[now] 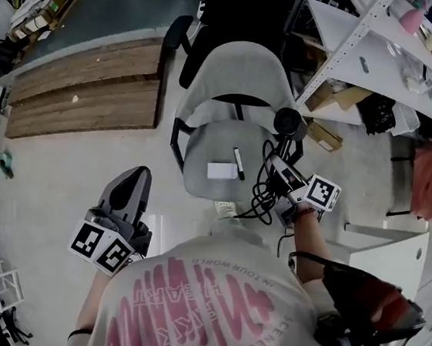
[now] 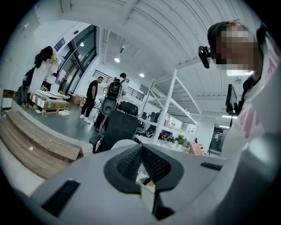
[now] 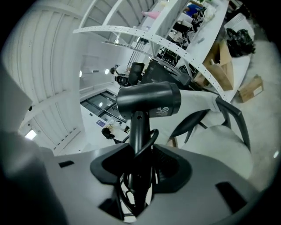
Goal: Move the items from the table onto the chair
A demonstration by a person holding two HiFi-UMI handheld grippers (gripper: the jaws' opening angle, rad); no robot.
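Item one, hair dryer [image 3: 148, 101]: dark, with the barrel lying crosswise on top of an upright handle. Your right tool [image 3: 140, 151] is clenched on that handle, a pad pressing each side. The cord [image 3: 148, 139] loops across the front of the handle and runs down between the jaws. In the head view the hair dryer [image 1: 287, 122] sits by the right-hand edge of the chair [image 1: 234, 77] seat. Your right tool [image 1: 282, 167] is just below the barrel, its marker cube turned toward your body. The cord [image 1: 262, 199] dangles in loose loops beside the seat edge. Item two, chair: grey seat and backrest with dark armrests. It stands on the floor [image 1: 69, 167] between the wooden planks [image 1: 86, 84] on the left and the metal shelving [image 1: 370, 46] on the right. Item three, white card [image 1: 222, 170]: lying flat near the middle of the seat. Item four, black pen [image 1: 239, 163]: lying on the seat just beside the card's right edge. Item five, your left tool [image 1: 136, 176]: low over the floor, left of the chair and well apart from it, pointing forward. In the left gripper view your left tool [image 2: 141, 149] is clenched with its tips together and nothing between them. Sundry: a cardboard box [image 1: 325, 134] under the shelving, and two people [image 2: 92, 94] standing far off in the left gripper view.
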